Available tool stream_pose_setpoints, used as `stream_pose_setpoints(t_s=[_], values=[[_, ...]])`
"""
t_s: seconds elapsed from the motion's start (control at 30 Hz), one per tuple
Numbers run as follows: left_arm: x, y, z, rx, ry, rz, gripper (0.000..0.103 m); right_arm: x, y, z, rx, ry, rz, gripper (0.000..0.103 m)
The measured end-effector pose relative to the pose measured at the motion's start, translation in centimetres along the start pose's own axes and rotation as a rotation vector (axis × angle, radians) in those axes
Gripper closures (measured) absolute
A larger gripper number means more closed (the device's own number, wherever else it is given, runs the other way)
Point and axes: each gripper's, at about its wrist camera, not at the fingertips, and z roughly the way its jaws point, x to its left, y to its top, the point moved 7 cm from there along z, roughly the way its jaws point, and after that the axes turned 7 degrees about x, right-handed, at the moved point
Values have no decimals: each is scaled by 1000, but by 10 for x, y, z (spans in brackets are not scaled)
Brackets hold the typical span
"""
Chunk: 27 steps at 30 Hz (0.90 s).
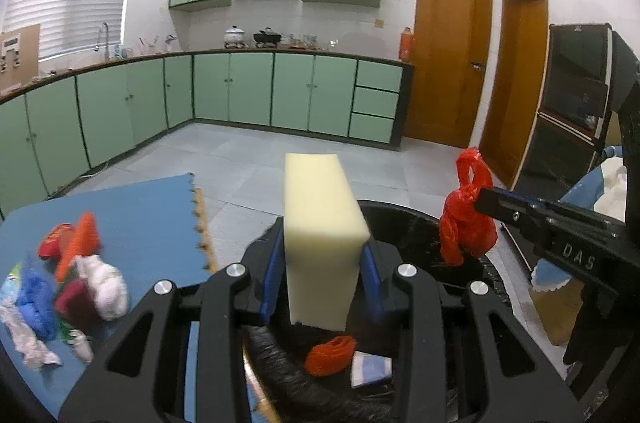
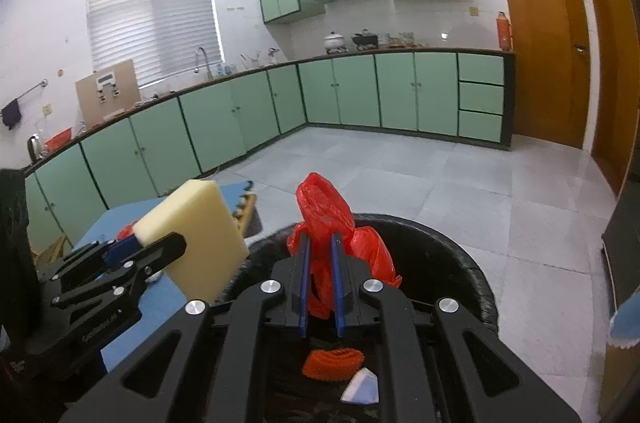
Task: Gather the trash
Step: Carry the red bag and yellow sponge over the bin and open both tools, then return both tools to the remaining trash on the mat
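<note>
Kitchen with mint-green cabinets (image 2: 352, 91), pale tiled floor (image 2: 460, 183), two wooden doors at the right. Blue foam mat (image 1: 140, 215) on the floor, with a black-lined trash bin (image 2: 452, 263) just beside its edge.

Left gripper (image 1: 322, 275): jaws part-open, blue pads pressed on both faces of a pale yellow sponge block (image 1: 320, 223), held upright at the near rim of the bin. In the right wrist view the same block (image 2: 200, 235) sits tilted over the mat/bin edge, left of the other tool.

Right gripper (image 2: 320, 279): jaws almost fully closed, pinching a crumpled red plastic bag (image 2: 324, 211). Bag is above the bin opening; in the left wrist view it (image 1: 466, 223) hangs from the fingertips over the far side of the bin.

Already inside the bin: an orange net wad (image 2: 332, 363) and a small blue-and-white packet (image 2: 362, 389), lying next to each other on the liner.

Still on the mat, left of the bin: a loose pile of trash (image 1: 68, 283) — white crumpled paper, a blue wad, red and orange pieces, something dark red. Blurred, can't identify the items further.
</note>
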Motion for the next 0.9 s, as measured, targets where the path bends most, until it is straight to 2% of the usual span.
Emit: stream_pose_setpoints(t_s=[0.43, 0.5, 0.6, 0.67, 0.7, 0.77, 0.8, 0.87, 0.9], values=[[-16, -19, 76, 131, -47, 1, 69, -48, -28, 40, 87, -59, 80, 93], [-15, -19, 83, 149, -57, -6, 66, -52, -32, 45, 99, -68, 81, 89], [-11, -17, 87, 159, -72, -31, 50, -59, -38, 49, 108, -87, 93, 75], [-7, -17, 84, 152, -75, -40, 45, -61, -40, 47, 103, -106, 100, 59], [-4, -17, 81, 150, -71, -43, 42, -62, -41, 46, 102, -109, 103, 54], [3, -14, 75, 141, -65, -48, 40, -64, -43, 44, 101, -127, 111, 32], [5, -14, 72, 136, -60, -50, 37, -62, -43, 41, 90, -137, 114, 27], [14, -12, 59, 115, -43, -52, 31, -60, -40, 37, 75, -147, 115, 10], [19, -11, 52, 104, -30, -50, 28, -58, -39, 35, 65, -155, 117, 8]])
